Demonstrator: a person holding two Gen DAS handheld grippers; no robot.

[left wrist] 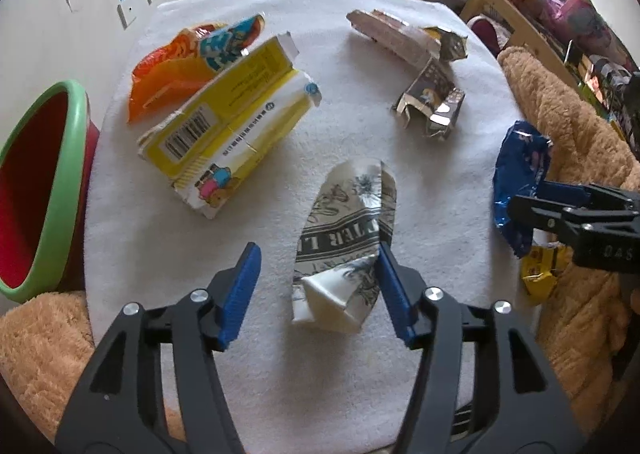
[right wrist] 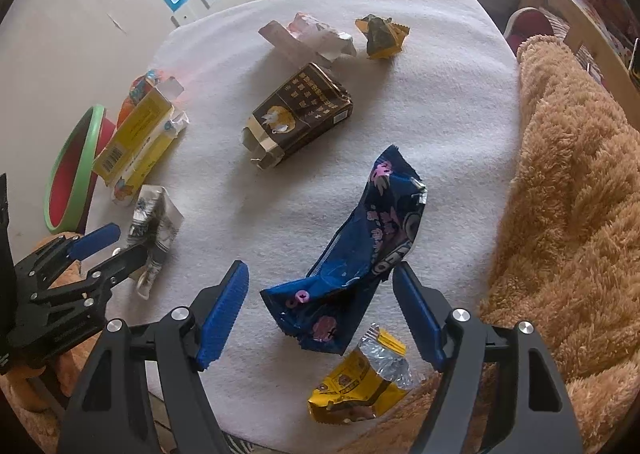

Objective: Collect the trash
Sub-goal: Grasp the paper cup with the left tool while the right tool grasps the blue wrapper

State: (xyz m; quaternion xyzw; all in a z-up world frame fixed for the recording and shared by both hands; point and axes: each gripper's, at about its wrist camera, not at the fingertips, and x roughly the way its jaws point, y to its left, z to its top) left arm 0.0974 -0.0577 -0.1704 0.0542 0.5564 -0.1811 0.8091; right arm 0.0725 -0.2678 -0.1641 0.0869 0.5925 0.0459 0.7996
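My left tool point(left wrist: 318, 290) stands part open astride the crumpled black-and-white printed wrapper point(left wrist: 346, 238) at the near edge of the white-covered desk point(left wrist: 360, 133); only one pad touches it. My right tool point(right wrist: 322, 314) gapes wide around the crinkled blue foil packet point(right wrist: 360, 254), unclamped. Yellow carton point(left wrist: 224, 125) lies beyond, towards the left edge.

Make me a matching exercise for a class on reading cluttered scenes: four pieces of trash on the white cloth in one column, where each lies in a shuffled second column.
Things:
1. newsprint wrapper
2. blue wrapper
3. yellow box
4. small yellow packet

Places:
A. at the cloth's near edge, by the brown fleece blanket
B. between the right tongs, which stand open around it
C. nearest the green-rimmed bin
D. between the left tongs, one pad against its edge

Pairs: 1-D, 2-B, 3-C, 4-A
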